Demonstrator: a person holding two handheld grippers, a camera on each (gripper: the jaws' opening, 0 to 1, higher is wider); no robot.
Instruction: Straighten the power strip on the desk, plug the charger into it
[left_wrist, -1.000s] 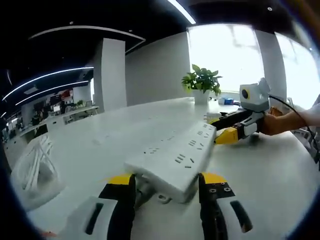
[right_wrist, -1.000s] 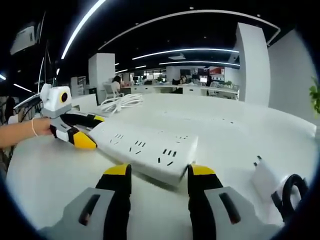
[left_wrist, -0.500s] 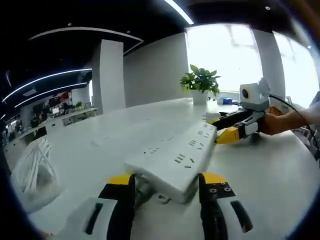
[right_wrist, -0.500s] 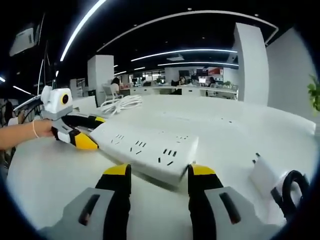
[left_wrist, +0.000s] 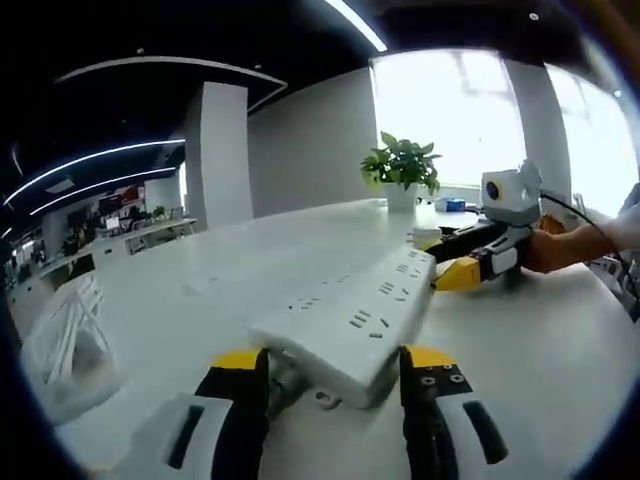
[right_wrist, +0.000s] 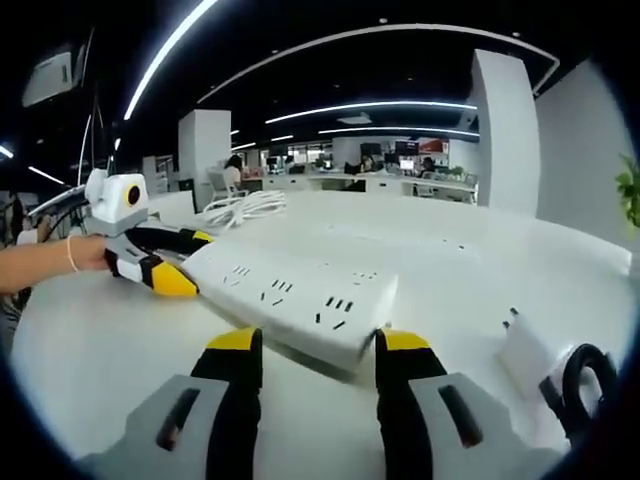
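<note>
A long white power strip (left_wrist: 350, 315) lies on the white desk (left_wrist: 540, 350), with one gripper at each end. My left gripper (left_wrist: 332, 358) has its yellow-tipped jaws against both sides of the near end. At the far end my right gripper (left_wrist: 442, 258), held by a hand, straddles the strip. In the right gripper view the same strip (right_wrist: 290, 295) sits between the jaws of my right gripper (right_wrist: 317, 342), and my left gripper (right_wrist: 180, 260) clasps the other end. A white charger (right_wrist: 525, 355) with prongs up lies to the right, its black cable (right_wrist: 580, 390) beside it.
A coil of white cable (left_wrist: 65, 340) lies on the desk at the left, also seen as the white cable coil (right_wrist: 245, 207). A potted plant (left_wrist: 403, 165) stands at the desk's far edge by the window. Office desks and pillars fill the background.
</note>
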